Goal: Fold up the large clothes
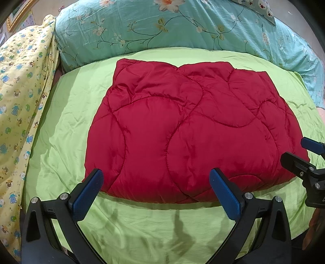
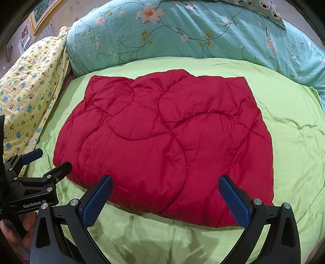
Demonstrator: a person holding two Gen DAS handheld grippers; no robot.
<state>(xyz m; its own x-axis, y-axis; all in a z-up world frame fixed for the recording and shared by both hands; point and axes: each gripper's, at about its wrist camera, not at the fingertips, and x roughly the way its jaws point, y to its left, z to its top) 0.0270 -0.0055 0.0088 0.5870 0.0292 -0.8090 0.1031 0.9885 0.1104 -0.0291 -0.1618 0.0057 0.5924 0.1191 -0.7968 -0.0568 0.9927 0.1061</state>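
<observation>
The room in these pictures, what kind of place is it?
Most likely a bedroom: the red quilted garment lies folded on a bed's green sheet, with a teal floral duvet behind and a framed picture on the wall.

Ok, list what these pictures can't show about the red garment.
- Red garment: its type, sleeves and any zip, tucked inside the fold in both views.
- Its underside, hidden against the green sheet.
- Left view: its near right corner, behind the right gripper.
- How many layers: not visible.
</observation>
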